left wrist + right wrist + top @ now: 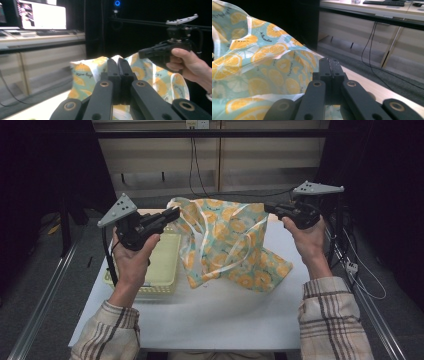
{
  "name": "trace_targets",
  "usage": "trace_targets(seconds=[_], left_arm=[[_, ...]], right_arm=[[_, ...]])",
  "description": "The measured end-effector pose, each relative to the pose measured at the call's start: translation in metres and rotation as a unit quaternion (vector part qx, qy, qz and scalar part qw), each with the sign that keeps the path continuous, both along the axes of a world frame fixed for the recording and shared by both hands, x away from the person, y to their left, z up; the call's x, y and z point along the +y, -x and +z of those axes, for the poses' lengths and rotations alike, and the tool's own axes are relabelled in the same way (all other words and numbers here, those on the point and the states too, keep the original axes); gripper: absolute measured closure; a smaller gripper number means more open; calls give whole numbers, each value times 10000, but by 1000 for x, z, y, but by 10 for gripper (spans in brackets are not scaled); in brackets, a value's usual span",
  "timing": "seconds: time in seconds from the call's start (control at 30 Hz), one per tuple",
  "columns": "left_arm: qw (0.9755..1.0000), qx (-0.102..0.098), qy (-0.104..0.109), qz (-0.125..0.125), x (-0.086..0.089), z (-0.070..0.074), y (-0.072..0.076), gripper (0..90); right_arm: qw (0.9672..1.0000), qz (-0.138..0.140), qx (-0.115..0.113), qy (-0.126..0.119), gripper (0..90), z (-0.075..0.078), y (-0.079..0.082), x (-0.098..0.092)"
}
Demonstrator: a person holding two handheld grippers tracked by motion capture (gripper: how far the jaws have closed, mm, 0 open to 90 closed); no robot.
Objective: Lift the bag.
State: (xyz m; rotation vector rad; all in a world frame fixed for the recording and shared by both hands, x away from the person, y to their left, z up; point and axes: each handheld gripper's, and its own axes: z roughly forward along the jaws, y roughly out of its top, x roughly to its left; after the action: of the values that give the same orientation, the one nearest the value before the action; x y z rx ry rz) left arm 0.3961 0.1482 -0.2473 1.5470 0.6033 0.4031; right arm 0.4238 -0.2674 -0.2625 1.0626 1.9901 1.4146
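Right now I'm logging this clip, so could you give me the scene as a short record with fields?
held item: orange-print cloth bag, lifted at two top edges, lower part resting on the table
left gripper: shut on the bag's left edge
right gripper: shut on the bag's right edge
surface: white table
other item: pale yellow basket, left of the bag, under the left hand

I hold both forearms in plaid sleeves up from the near edge. My left hand [131, 251] grips the black two-jaw left gripper [172, 213], jaws pressed together and pointing right. My right hand [307, 234] holds the black right gripper [267, 207] raised at far right, jaws closed and pointing left.
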Motion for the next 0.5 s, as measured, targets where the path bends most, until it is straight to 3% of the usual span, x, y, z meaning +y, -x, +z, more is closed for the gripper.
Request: trace_targets(seconds=[0.3, 0.5], left_arm=[[9989, -383, -48, 259, 15, 38, -1, 900], [9977, -542, 155, 364, 26, 58, 1, 900]], right_arm=[[9997, -165, -147, -58, 900, 27, -8, -6], [9993, -161, -323, 14, 900, 51, -7, -1]])
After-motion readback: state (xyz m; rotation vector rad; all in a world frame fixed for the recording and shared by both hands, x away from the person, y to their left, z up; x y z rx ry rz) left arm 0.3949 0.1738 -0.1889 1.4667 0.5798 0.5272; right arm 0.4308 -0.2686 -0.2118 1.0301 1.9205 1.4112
